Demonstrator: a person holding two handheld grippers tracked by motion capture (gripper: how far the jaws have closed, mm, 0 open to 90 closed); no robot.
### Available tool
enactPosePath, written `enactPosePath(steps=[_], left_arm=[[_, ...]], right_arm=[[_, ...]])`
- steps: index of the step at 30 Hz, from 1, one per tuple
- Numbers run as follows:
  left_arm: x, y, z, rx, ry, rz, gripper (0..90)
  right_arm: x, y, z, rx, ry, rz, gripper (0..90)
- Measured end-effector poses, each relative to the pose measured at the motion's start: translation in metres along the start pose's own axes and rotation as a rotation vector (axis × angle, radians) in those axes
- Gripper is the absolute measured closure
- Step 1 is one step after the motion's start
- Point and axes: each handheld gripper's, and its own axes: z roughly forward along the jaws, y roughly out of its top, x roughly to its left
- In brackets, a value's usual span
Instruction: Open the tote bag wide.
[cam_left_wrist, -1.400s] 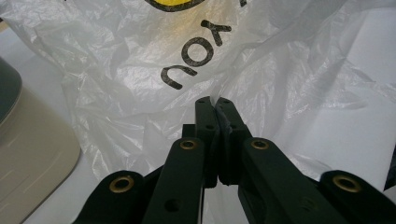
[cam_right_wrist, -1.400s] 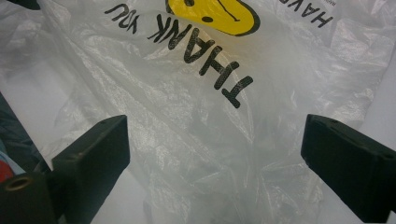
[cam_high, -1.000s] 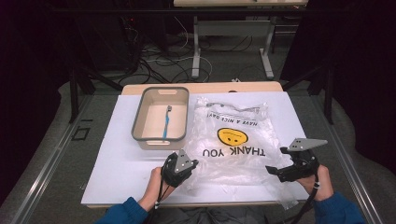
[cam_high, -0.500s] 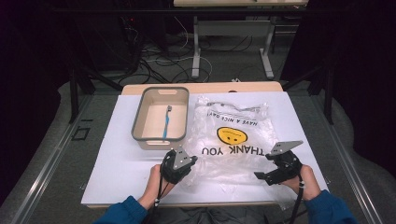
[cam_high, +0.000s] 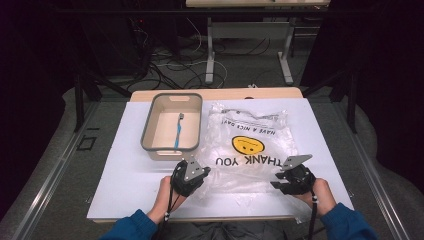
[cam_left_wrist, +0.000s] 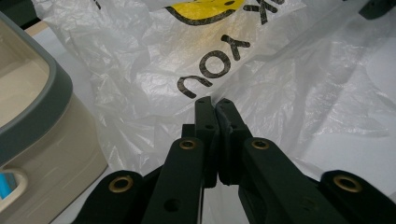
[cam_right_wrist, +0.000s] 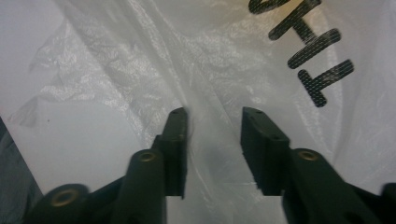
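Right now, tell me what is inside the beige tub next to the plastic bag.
Inside the tub lies one blue toothbrush, lengthwise on the bare floor with its bristle head at the far end. The near wall hides a strip of the floor just behind it.

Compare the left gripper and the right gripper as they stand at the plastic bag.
The left gripper has its jaws pressed together on the plastic bag; the right gripper has a gap between its jaws, which have just been closing, with film between them, not yet pinched. The left gripper sits at the bag's near corner beside the bin, the right at the opposite near corner. Both are black.
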Motion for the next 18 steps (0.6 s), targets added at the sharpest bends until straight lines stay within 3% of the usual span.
enactPosePath(steps=[7,8,12,14,18], left_arm=[[0.000,-0.002,0.003,0.017,-0.011,0.012,88.1],[-0.001,-0.002,0.004,0.004,-0.001,0.013,88.1],[-0.001,-0.002,0.004,0.023,-0.029,0.011,84.8],[-0.003,-0.001,0.005,0.050,-0.054,0.018,80.9],[-0.010,0.001,0.005,0.080,-0.075,0.037,58.8]], right_arm=[[-0.001,0.000,-0.005,-0.039,-0.021,0.015,89.8],[-0.001,0.000,-0.005,-0.039,-0.021,0.015,89.8],[-0.002,0.000,-0.010,-0.055,-0.026,0.025,90.0],[-0.003,0.000,-0.013,-0.078,-0.030,0.034,90.0],[-0.004,0.000,-0.017,-0.112,-0.046,0.040,90.0]])
